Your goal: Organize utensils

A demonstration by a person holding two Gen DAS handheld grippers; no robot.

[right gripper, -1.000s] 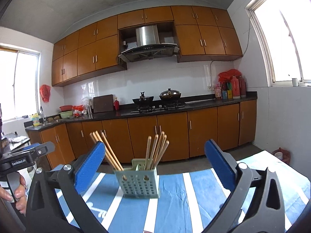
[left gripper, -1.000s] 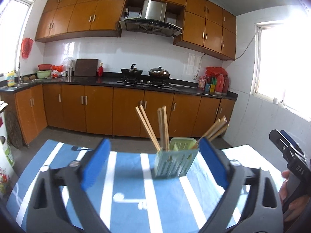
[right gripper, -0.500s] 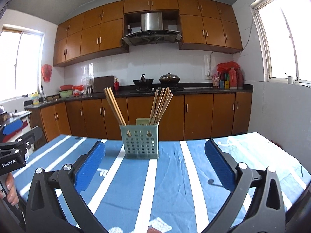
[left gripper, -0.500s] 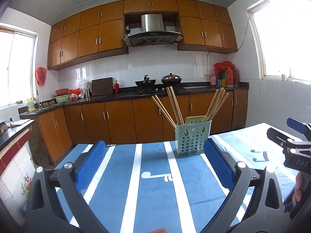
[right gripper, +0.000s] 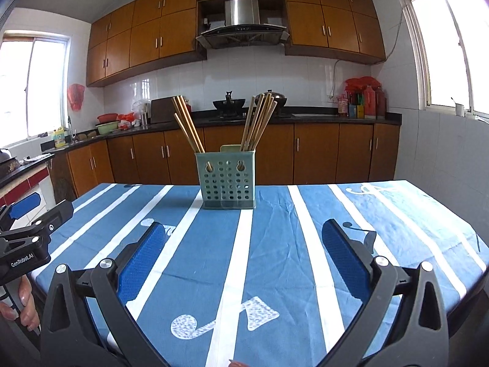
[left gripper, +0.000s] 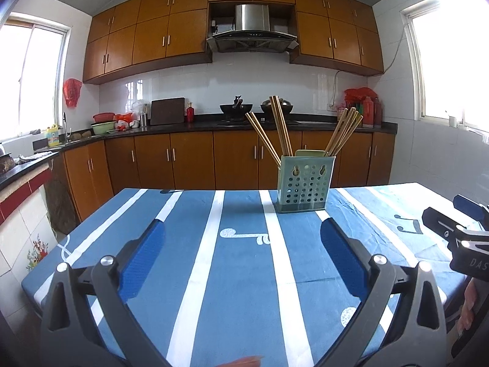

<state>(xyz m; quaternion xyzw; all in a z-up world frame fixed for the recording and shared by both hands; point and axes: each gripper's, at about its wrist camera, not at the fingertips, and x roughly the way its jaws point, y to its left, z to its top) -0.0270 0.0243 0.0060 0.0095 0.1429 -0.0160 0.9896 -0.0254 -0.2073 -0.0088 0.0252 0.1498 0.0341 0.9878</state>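
**Both grippers pulled back, holder now sits further off**

Compared with a second ago, both cameras have backed away and levelled out: the holder was right up between the fingers then, and now a lot more striped cloth shows in front of it.

The left gripper (left gripper: 243, 257) hovers low over the table (left gripper: 244, 290), fingers spread wide with nothing between them. Same story with the right gripper (right gripper: 244, 257), fingers released and empty. The green perforated utensil holder (left gripper: 305, 185) stands upright on the blue-and-white striped tablecloth (right gripper: 275, 244), toward the far edge of the table, well apart from both sets of blue pads (left gripper: 143, 260). Wooden chopsticks (left gripper: 276, 131) stick out of it in bunches, some leaning left, some leaning right.

From the left wrist view the holder sits a bit right of centre, and the right gripper shows at the right edge with a hand (left gripper: 467, 302) under it. From the right wrist view the holder is nearly centred. Behind it all are brown kitchen cabinets (right gripper: 244, 159) and a range hood (right gripper: 241, 27).
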